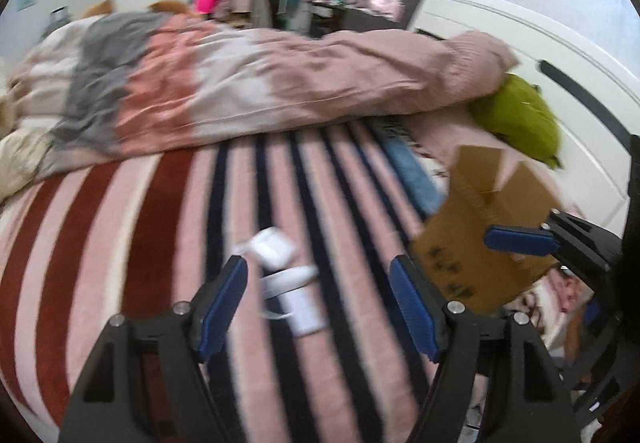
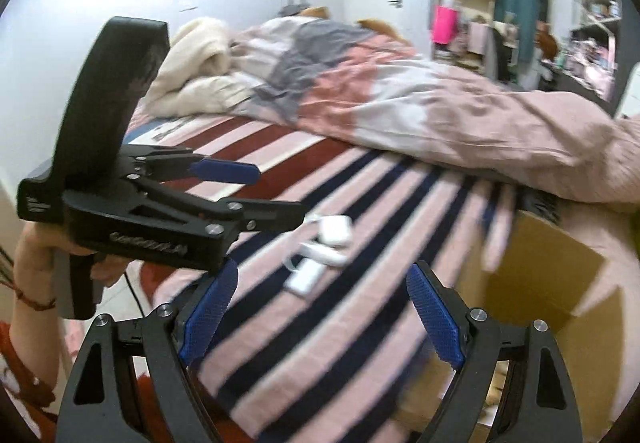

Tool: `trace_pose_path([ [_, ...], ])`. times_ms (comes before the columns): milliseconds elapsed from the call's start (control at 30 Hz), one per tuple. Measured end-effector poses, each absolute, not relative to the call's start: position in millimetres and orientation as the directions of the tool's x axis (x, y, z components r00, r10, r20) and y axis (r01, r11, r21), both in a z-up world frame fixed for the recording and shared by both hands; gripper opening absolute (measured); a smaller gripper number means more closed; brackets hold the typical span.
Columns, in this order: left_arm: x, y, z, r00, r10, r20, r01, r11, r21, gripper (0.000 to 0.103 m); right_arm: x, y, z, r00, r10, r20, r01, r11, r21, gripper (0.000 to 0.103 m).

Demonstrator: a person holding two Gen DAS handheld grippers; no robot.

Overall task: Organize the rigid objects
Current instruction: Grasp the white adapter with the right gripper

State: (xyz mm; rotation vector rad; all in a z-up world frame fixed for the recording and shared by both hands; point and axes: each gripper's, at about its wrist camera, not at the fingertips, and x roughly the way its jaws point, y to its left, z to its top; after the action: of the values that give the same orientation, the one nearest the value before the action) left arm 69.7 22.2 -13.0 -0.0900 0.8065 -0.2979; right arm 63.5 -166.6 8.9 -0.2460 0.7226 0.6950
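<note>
Three small white objects lie together on the striped bedspread: an earbud-like case (image 1: 271, 248) (image 2: 335, 230), a white oblong piece (image 1: 289, 277) (image 2: 324, 253) and a flat white block with a cord (image 1: 305, 313) (image 2: 305, 277). An open cardboard box (image 1: 486, 227) (image 2: 536, 279) stands on the bed to their right. My left gripper (image 1: 320, 303) is open and empty, just in front of the white objects. It also shows in the right wrist view (image 2: 256, 195). My right gripper (image 2: 324, 315) is open and empty, short of the objects and left of the box.
A rumpled pink, white and grey duvet (image 1: 240, 83) lies across the far half of the bed. A green cushion (image 1: 520, 119) rests against the white footboard (image 1: 560, 55) behind the box. A blue striped item (image 1: 412, 171) lies beside the box. Cluttered shelves stand beyond.
</note>
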Motion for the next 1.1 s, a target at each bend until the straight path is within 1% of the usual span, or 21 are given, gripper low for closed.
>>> trace_pose_path([
  [133,69,54,-41,0.644,-0.246,-0.724,0.159,0.969,-0.188,0.071,68,-131,-20,0.474,0.536,-0.699,-0.7,0.711,0.07,0.085],
  [333,78,70,-82,0.599,-0.241,-0.763,0.121,0.97,-0.211,0.071,87,-104,-83,0.389,0.525,-0.756,-0.671,0.725,0.158,0.085],
  [433,84,73,-98,0.575,-0.243,-0.781,0.11,0.969,-0.22,0.071,103,-101,-113,0.388,0.487,-0.783,-0.626,0.763,0.164,0.085],
  [600,90,69,-110,0.559,-0.244,-0.793,0.105,0.969,-0.223,0.071,127,-97,-142,0.415,0.435,-0.799,-0.587,0.799,0.13,0.085],
  [633,90,69,-111,0.557,-0.245,-0.793,0.104,0.968,-0.226,0.071,132,-96,-148,0.416,0.431,-0.801,-0.585,0.801,0.128,0.083],
  [667,90,68,-111,0.556,-0.245,-0.794,0.103,0.969,-0.227,0.071,134,-95,-151,0.414,0.433,-0.801,-0.585,0.8,0.131,0.065],
  [700,90,67,-112,0.554,-0.243,-0.796,0.103,0.969,-0.224,0.071,137,-93,-155,0.41,0.43,-0.804,-0.585,0.8,0.13,0.049],
  [733,90,66,-112,0.553,-0.242,-0.798,0.104,0.97,-0.221,0.071,138,-93,-158,0.413,0.415,-0.811,-0.581,0.806,0.117,0.031],
  [867,88,64,-109,0.553,-0.253,-0.794,0.109,0.967,-0.232,0.071,134,-104,-151,0.413,0.439,-0.798,-0.583,0.801,0.138,0.024],
  [1100,82,59,-107,0.548,-0.261,-0.795,0.12,0.965,-0.234,0.071,104,-118,-144,0.387,0.459,-0.8,-0.634,0.763,0.131,0.024],
])
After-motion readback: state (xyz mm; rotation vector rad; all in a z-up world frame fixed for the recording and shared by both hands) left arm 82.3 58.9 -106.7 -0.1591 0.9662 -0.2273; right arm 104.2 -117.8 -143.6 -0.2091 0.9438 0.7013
